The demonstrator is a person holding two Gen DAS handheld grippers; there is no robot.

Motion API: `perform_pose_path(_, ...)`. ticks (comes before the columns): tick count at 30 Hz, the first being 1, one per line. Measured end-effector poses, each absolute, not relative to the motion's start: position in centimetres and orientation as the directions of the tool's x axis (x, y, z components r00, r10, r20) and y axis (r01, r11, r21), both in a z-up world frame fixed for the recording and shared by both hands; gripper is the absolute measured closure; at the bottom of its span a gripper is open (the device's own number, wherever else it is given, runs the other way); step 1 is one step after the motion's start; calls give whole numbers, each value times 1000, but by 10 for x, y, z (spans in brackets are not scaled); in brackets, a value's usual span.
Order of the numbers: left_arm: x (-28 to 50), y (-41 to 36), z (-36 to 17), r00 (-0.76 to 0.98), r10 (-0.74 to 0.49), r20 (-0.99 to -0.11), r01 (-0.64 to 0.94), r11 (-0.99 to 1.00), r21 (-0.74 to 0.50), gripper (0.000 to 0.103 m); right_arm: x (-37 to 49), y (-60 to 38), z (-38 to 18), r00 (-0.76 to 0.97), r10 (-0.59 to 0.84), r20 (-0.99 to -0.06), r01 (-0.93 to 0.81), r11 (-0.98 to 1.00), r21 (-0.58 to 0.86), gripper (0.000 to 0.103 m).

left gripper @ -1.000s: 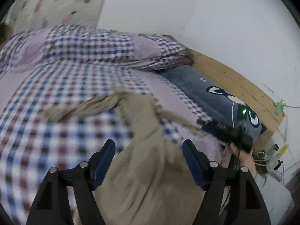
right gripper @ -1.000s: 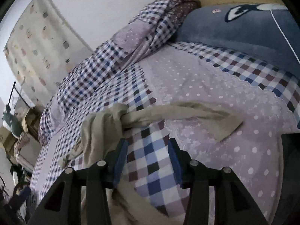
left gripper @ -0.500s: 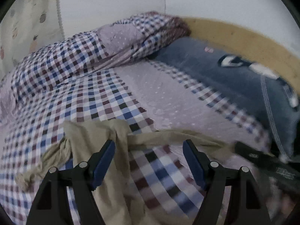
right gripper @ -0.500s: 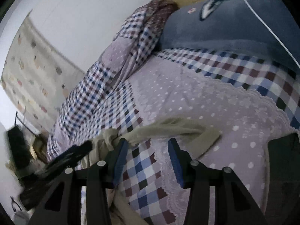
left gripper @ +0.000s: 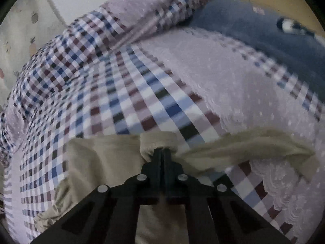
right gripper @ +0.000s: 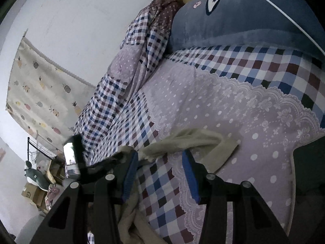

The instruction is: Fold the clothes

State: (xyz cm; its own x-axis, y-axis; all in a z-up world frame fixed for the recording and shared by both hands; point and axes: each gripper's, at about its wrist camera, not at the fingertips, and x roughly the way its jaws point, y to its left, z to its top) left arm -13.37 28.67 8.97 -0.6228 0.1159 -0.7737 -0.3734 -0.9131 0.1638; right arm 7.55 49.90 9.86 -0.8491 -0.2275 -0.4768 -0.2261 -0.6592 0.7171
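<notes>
One beige garment (left gripper: 105,158) sprawls on the checked bedspread (left gripper: 126,93), soft and floppy; left gripper (left gripper: 161,152) pinches a bunched fold, right gripper (right gripper: 160,170) gapes over its sleeve (right gripper: 195,140)—take edges.

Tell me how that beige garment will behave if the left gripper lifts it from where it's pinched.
Probably floppy: the beige garment bunches into a soft fold where the left gripper is shut on it. Its long sleeve lies limp on the checked bedspread, so it will likely trail and drag. Seems light.
</notes>
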Motion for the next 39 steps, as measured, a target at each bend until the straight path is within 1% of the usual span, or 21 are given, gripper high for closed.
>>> perform_pose_path(7, -138, 204, 169, -710, 214, -671, -279, -960, -11, 103, 70, 492, 97, -842, -242, -483, -219, -664, 715, 54)
perform_pose_path(10, -140, 171, 191, -735, 207, -646, -254, -967, -21, 103, 68, 488, 97, -837, -246, -489, -215, -674, 707, 54)
perform_pose_path(14, -138, 120, 203, -760, 183, -624, -210, -977, -31, 103, 66, 486, 95, -828, -256, -499, -216, -675, 705, 55)
perform_pose_path(19, -129, 52, 180, -744, 104, -660, -113, -993, -29, 103, 62, 483, 92, -806, -265, -530, -229, -685, 691, 55)
perform_pose_path(28, -83, -43, 99, -667, -5, -745, 58, -997, -45, 103, 57, 478, 85, -774, -283, -566, -237, -700, 674, 55)
perform_pose_path(34, -58, -73, 58, -619, -25, -785, 127, -990, -68, 103, 51, 472, 81, -749, -305, -589, -222, -721, 656, 55)
perform_pose_path(39, -47, -87, 45, -618, -6, -786, 141, -985, -103, 102, 50, 468, 80, -737, -314, -599, -211, -734, 645, 55)
